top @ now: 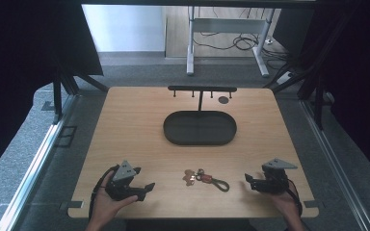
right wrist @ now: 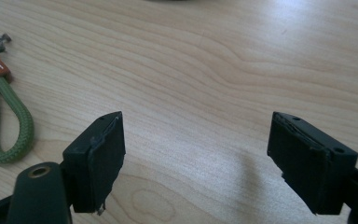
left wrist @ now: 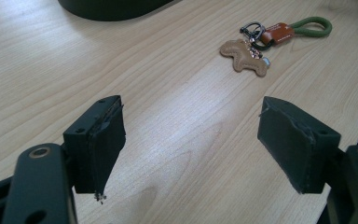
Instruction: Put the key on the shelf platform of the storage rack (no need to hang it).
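- Table (top: 125,125): light wood-grain top, squarish with rounded corners; bare over most of its face.
- Keyring (top: 204,178): lies flat at about 6 o'clock from the table's centre, near the front edge, between the two grippers and touching neither. In the left gripper view it shows a tan leather charm (left wrist: 243,57), a metal clasp, an orange-brown tab and a green cord loop (left wrist: 313,26).
- Left gripper (top: 144,187): at 7 o'clock, held in a hand low over the wood, jaws spread wide with only bare table between them.
- Right gripper (top: 248,180): at 5 o'clock, held in the other hand, jaws spread wide and holding nothing; the cord loop lies off to their left in the right gripper view.
- Tray (top: 173,132): dark, oval, shallow, just past centre toward 12 o'clock.
- Rack (top: 201,89): black T-shaped bar with small pegs, standing behind the tray at 12 o'clock.
- Small dark disc (top: 223,100): beside the rack at 1 o'clock; possibly a coaster or a lid, too small to tell.
- Room: grey carpet floor, dark curtains on both sides, a white desk frame (top: 191,48) with loose cables beyond the table.
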Available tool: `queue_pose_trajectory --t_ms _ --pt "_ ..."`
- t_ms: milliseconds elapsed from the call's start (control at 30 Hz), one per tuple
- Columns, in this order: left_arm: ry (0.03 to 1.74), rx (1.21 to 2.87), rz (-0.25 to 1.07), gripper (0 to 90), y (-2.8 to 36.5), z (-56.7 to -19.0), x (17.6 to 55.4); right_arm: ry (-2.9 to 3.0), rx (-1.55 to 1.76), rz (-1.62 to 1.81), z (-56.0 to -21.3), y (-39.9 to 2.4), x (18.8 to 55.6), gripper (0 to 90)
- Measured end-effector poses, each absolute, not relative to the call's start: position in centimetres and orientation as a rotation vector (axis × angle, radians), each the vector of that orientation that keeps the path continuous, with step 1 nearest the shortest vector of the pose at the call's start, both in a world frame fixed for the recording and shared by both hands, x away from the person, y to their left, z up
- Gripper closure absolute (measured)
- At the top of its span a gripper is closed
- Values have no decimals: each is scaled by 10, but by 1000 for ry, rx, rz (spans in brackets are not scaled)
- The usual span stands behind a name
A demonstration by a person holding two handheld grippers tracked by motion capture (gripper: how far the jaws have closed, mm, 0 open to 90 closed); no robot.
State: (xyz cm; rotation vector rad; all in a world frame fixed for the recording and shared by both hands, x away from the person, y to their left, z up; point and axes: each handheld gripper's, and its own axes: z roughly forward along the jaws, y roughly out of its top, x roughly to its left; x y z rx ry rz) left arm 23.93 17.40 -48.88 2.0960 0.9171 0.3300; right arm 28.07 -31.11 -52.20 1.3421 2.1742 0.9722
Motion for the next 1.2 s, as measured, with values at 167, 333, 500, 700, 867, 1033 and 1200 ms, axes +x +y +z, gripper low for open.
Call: queue_pose_trajectory --t_ms 167,333,500,700,867,1033,1200 --pt "917 2095 326 232 173 -488 238 2178 1329 1015 -515 -322 277 248" --pt "913 2092 320 232 172 -486 238 2209 1278 1016 -508 -327 274 292" --pt "912 2079 304 232 174 -484 239 2270 1229 1027 -497 -323 277 307" --pt "905 2081 301 232 172 -484 238 2331 1171 1017 -477 -312 283 311" --pt "907 2080 299 232 173 -485 238 2383 1126 989 -469 -302 285 310" --pt "907 2078 300 232 173 -484 238 2470 1050 932 -454 -281 290 310" --pt "911 2075 297 232 173 -484 238 2542 947 864 -441 -264 292 313"
